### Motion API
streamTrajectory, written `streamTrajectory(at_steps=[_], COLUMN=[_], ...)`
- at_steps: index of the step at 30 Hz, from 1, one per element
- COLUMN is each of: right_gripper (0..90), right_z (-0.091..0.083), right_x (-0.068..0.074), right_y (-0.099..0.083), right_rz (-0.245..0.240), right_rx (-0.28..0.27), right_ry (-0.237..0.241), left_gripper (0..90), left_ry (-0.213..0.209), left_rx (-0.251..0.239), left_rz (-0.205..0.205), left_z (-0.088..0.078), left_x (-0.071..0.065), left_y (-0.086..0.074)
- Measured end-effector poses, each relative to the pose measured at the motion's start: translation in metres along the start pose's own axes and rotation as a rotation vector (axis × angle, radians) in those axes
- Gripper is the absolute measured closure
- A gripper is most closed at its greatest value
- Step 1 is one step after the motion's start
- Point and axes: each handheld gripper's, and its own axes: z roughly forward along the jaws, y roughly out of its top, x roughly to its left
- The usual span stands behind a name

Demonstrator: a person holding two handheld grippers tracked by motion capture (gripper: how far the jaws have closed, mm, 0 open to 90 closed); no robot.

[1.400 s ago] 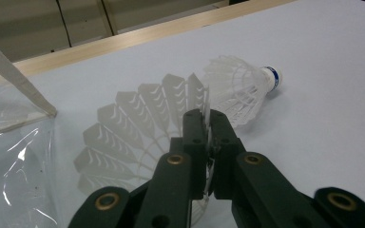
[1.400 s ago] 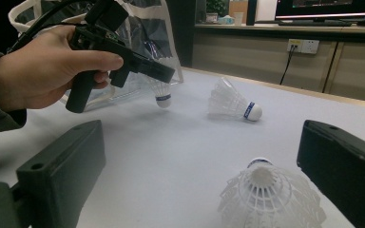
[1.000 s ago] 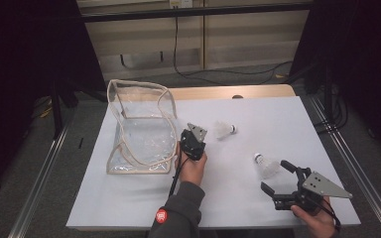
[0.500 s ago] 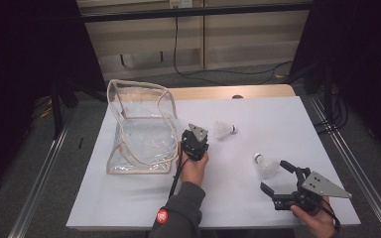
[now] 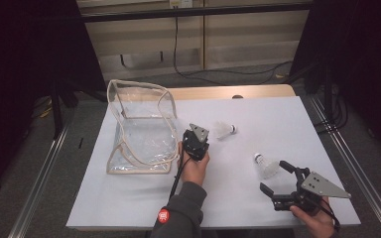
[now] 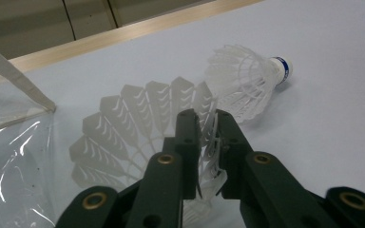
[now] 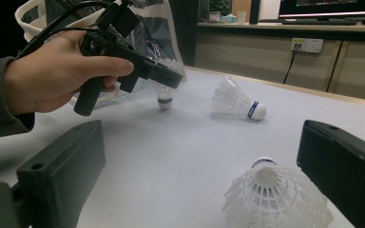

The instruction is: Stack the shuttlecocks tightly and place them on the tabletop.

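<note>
the left gripper (image 5: 195, 143) has its fingers pinched on the skirt of a shuttlecock (image 6: 142, 128), just right of the clear bag (image 5: 139, 129); the jaws have just been closing; the right gripper (image 5: 277, 177) gapes wide, nothing held, behind a second shuttlecock (image 5: 265, 165) standing on the counter (image 5: 129, 208); a third (image 5: 224, 130) lies farther off

Three shuttlecocks (image 7: 163, 93) (image 5: 224, 130) (image 5: 266, 166), one clear bag (image 5: 141, 129)

White table (image 5: 297, 124) on grey floor (image 5: 39, 173); beige cabinets (image 5: 203, 44) at twelve o'clock; dark curtains at nine and three o'clock.
</note>
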Motion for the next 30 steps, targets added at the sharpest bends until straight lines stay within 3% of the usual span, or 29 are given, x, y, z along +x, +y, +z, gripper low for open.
streamTrajectory(at_steps=[3, 11, 16, 21, 22, 23, 24, 30], right_gripper=[1.7, 1.7, 1.7, 1.8, 1.7, 1.7, 1.7, 1.7], right_z=[0.0001, -0.0005, -0.0007, -0.0002, -0.0001, -0.0001, 0.0, 0.0008], right_x=[0.0001, -0.0001, -0.0002, 0.0007, 0.0009, 0.0009, 0.001, 0.0015], right_y=[0.0, 0.0003, 0.0003, 0.0002, 0.0001, 0.0001, 0.0002, 0.0001], right_rz=[-0.002, -0.004, -0.004, -0.003, -0.006, -0.006, -0.007, -0.006], right_rx=[0.0, -0.001, -0.001, 0.001, 0.002, 0.002, 0.002, 0.002], right_ry=[0.0, -0.001, -0.001, 0.001, 0.001, 0.001, 0.004, 0.004], left_gripper=[88.5, 89.9, 89.7, 86.4, 83.8, 81.3, 79.7, 72.2], left_ry=[0.021, 0.127, 0.156, 0.097, 0.061, 0.061, 0.035, -0.025], left_rx=[-0.002, -0.002, 0.014, 0.013, 0.012, 0.012, 0.008, -0.003], left_rz=[0.01, 0.038, 0.06, 0.025, 0.001, 0.001, -0.023, -0.072], left_z=[-0.0003, -0.0016, -0.0001, 0.0017, 0.0024, 0.0024, 0.0018, 0.0022], left_x=[0.0008, 0.0019, 0.0029, 0.0017, 0.0019, 0.0019, 0.002, -0.001], left_y=[-0.0001, -0.0001, -0.0017, -0.0022, -0.0023, -0.0023, -0.0015, 0.0])
